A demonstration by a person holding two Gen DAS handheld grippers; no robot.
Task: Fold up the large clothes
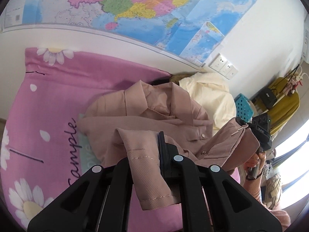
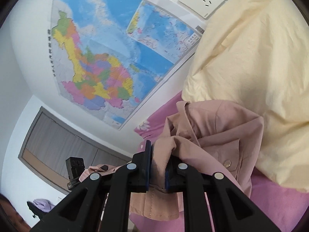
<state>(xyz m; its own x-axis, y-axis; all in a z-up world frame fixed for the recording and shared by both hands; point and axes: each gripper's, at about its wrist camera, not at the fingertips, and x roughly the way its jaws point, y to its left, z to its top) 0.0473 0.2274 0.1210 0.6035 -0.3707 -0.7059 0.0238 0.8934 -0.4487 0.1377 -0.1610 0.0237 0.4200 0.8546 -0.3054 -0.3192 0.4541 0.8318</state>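
Note:
A dusty-pink jacket [image 1: 146, 116] with a collar and snap buttons lies bunched on a pink daisy-print bedsheet [image 1: 48, 100]. My left gripper [image 1: 154, 154] is shut on a cuffed edge of the jacket, which hangs down over its fingers. My right gripper [image 2: 156, 164] is shut on another bunched part of the jacket [image 2: 212, 135], lifted above the sheet. The right gripper also shows in the left wrist view [image 1: 258, 133] at the right, with pink cloth draped from it.
A cream quilt [image 2: 251, 67] lies heaped behind the jacket against the wall. A large coloured map [image 1: 135, 5] and wall sockets [image 1: 222, 65] are on the wall. A blue perforated basket [image 1: 244, 108] and a yellow-draped rack [image 1: 280, 100] stand at the right.

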